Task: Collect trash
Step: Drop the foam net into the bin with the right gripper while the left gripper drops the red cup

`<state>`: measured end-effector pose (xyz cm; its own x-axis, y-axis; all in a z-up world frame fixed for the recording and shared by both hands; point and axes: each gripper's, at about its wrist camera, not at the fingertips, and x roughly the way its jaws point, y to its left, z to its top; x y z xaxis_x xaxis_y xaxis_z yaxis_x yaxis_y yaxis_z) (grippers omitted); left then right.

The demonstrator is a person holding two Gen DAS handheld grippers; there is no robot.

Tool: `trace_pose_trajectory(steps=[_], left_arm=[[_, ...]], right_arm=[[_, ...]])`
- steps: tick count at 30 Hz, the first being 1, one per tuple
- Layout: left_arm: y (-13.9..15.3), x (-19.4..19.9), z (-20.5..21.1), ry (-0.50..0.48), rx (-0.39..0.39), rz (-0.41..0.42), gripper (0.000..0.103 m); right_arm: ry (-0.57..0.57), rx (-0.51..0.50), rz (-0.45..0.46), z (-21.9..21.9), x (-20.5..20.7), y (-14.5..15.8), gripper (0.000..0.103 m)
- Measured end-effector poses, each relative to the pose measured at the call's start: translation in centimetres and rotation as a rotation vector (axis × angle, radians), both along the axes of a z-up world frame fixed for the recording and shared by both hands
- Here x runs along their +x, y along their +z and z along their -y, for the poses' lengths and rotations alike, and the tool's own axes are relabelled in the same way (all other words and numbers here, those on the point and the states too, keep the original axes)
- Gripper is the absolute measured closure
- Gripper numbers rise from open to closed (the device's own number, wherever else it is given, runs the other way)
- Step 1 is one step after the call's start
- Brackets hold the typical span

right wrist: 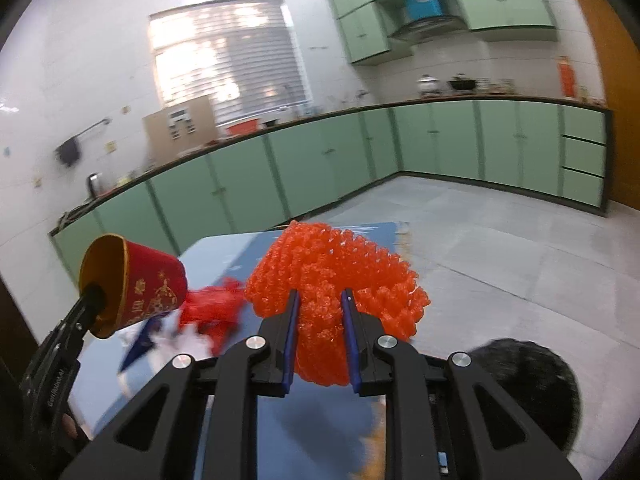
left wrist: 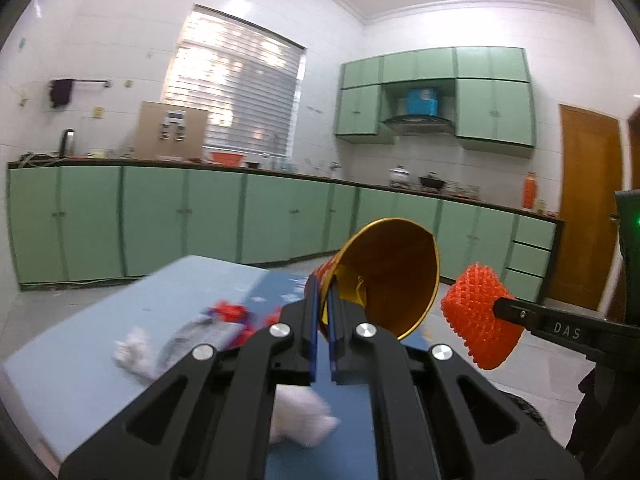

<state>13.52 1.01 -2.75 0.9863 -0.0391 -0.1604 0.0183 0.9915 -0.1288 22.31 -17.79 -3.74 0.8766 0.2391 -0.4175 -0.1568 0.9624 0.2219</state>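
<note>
Right wrist view: blue table (right wrist: 224,252) with litter left; orange foam net (right wrist: 336,280) pinched between right gripper (right wrist: 320,312) pads; red cup (left wrist: 384,276) wall clamped by nearly shut left gripper (left wrist: 324,304). Best kept firm, cup mouth tilted toward net for 1 clean drop.

A home kitchen — green base cabinets (left wrist: 152,216) run along two white-tiled walls under a dark countertop (left wrist: 280,174), with matching wall cabinets (left wrist: 494,96) around a range hood (left wrist: 418,122). Pots (left wrist: 432,180) stand on the counter, a window with blinds (left wrist: 236,96) lets in daylight — a wooden door (left wrist: 590,204) stands at the right.
</note>
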Motion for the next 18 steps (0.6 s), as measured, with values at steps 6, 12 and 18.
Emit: trace_pose_trajectory(steps=[6, 12, 18], left_arm=[[-1.2, 1.3, 7.8, -0.165, -0.013, -0.047, 0.1], [-3.7, 3.2, 15.2, -0.261, 0.0, -0.11, 0.1], [-7.5, 5.8, 20.5, -0.308, 0.017, -0.218, 0.1]], right_arm=[[-0.157, -0.006, -0.04, 8.0, -1.9, -1.3, 0.082], [-0.274, -0.026, -0.112, 14.9, -2.5, -3.9, 0.082], [-0.32, -0.032, -0.173, 19.0, -1.6, -7.4, 0.083]])
